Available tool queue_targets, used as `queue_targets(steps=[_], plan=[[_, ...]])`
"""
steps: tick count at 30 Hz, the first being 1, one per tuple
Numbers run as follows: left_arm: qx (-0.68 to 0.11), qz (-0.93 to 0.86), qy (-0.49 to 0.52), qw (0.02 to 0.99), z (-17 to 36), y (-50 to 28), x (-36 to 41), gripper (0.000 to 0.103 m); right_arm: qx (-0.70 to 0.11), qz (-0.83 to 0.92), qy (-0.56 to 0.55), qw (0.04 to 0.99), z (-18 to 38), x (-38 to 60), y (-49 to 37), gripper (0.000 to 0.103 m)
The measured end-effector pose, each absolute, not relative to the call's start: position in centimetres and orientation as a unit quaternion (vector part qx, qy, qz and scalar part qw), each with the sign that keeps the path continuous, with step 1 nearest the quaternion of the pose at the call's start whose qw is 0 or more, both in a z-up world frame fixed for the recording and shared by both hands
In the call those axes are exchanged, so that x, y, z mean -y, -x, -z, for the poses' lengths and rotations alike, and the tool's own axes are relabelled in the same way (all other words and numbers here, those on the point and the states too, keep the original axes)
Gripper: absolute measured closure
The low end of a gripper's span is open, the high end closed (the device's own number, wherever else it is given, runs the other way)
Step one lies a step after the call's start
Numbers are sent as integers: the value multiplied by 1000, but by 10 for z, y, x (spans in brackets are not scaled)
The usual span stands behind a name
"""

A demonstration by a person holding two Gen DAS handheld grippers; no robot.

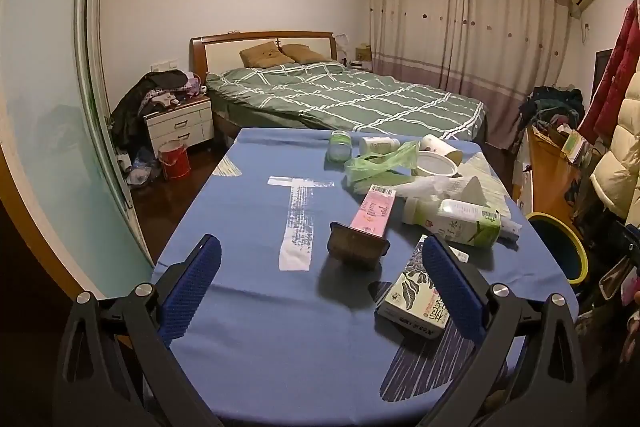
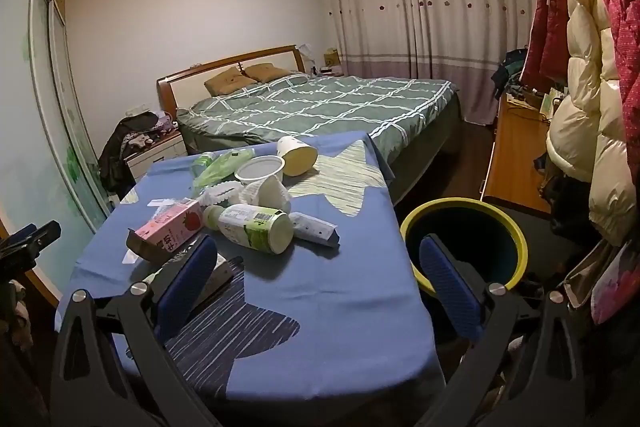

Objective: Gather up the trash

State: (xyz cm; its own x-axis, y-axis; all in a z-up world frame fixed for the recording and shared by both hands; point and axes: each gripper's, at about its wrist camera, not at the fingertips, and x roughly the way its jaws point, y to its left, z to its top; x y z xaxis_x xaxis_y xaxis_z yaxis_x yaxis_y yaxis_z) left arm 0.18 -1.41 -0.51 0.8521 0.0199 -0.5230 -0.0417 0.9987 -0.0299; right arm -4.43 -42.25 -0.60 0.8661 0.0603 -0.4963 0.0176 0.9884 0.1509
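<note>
Trash lies on the blue-clothed table [image 1: 248, 227]: a pink milk carton [image 1: 372, 213], a green-white bottle on its side [image 1: 456, 223], a patterned box [image 1: 416, 299], a green plastic bag [image 1: 380, 163], a white bowl [image 1: 436, 163] and a paper cup [image 1: 440, 149]. My left gripper [image 1: 320, 275] is open and empty above the table's near edge. In the right wrist view I see the carton [image 2: 172, 227], bottle [image 2: 256, 229], bowl [image 2: 260, 169] and cup [image 2: 298, 155]. My right gripper [image 2: 320, 275] is open and empty, over the table's right edge beside the yellow-rimmed bin [image 2: 468, 239].
The bin [image 1: 560, 247] stands on the floor right of the table. A bed [image 1: 344, 95] lies behind, with a nightstand [image 1: 180, 123] and a red bucket [image 1: 174, 159] at left. Coats [image 2: 592, 67] hang at right near a wooden desk [image 2: 516, 147].
</note>
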Motion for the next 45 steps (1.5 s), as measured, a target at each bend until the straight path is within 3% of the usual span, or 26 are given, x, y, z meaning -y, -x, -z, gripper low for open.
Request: queue_targets(steps=[45], plan=[[-289, -7, 22, 957, 14, -13, 17, 4, -268, -13, -81, 960, 12, 417, 34, 6]])
